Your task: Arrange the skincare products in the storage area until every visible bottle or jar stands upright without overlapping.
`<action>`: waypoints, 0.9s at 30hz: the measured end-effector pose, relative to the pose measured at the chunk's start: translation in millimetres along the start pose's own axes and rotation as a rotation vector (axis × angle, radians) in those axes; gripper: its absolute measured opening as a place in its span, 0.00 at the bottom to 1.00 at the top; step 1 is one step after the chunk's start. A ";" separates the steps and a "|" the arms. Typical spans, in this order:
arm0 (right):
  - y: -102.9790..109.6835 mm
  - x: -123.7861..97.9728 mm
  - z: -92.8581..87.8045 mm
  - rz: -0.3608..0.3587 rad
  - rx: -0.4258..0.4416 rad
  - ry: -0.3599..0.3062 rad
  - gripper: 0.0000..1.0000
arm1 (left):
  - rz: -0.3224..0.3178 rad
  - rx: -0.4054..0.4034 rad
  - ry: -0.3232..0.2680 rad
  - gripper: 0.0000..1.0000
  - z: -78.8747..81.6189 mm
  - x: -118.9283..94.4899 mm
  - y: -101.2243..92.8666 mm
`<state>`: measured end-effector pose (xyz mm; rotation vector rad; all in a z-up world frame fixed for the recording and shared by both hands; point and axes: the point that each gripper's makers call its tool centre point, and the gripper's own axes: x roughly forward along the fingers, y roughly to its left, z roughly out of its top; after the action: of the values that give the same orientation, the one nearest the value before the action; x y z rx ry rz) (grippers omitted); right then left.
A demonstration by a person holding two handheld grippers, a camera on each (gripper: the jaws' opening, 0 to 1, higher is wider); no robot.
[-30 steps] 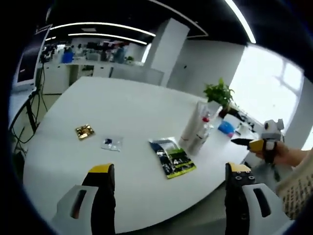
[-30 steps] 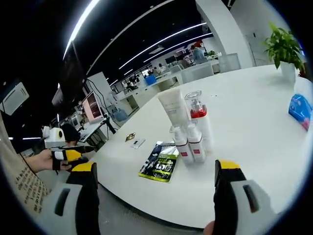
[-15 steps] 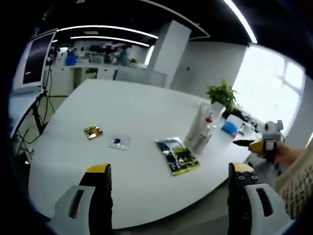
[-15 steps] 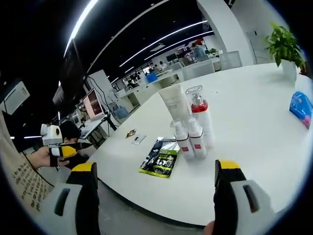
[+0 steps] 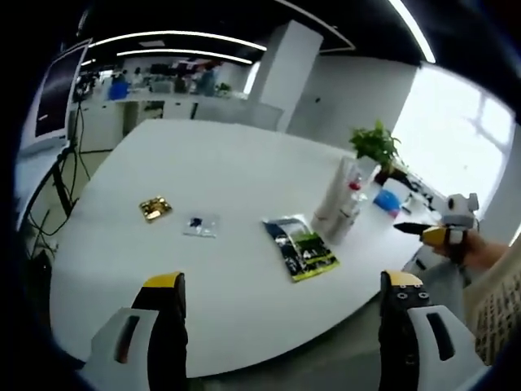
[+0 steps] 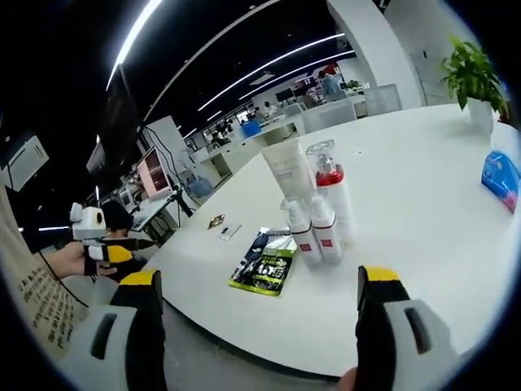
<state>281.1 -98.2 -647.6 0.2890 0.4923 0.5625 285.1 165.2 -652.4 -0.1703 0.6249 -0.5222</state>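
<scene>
Skincare bottles stand in a tight cluster on the white table: a tall tube, a red-capped pump bottle just beside it, and two small bottles touching in front. All four look upright from where we stand.

Beside the cluster, toward the table edge, a dark sachet lies flat. Farther from the cluster lie a clear packet and a gold item. Beyond the cluster sits a potted plant.

Our left gripper and right gripper both have jaws spread wide, holding nothing, well short of the table.

We judge the approach step is in hand. Next we would close in on the cluster and space out any touching bottles.
</scene>
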 end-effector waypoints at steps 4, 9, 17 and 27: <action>-0.3 1.4 -0.6 0.005 0.005 0.006 0.99 | 0.011 0.021 0.026 0.97 2.7 10.5 4.2; -1.0 2.1 -2.4 0.007 0.000 0.014 0.99 | 0.037 0.066 0.062 0.97 8.5 28.2 13.8; -3.4 2.0 0.0 0.002 0.008 0.004 0.99 | 0.061 0.113 0.134 0.97 5.6 57.2 27.3; -7.2 1.7 -0.2 -0.012 0.017 0.006 0.99 | 0.086 0.111 0.223 0.94 1.0 94.6 52.7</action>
<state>285.4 -103.1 -651.3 0.3002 0.5042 0.5478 372.5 161.7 -716.3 0.0207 0.8144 -0.4953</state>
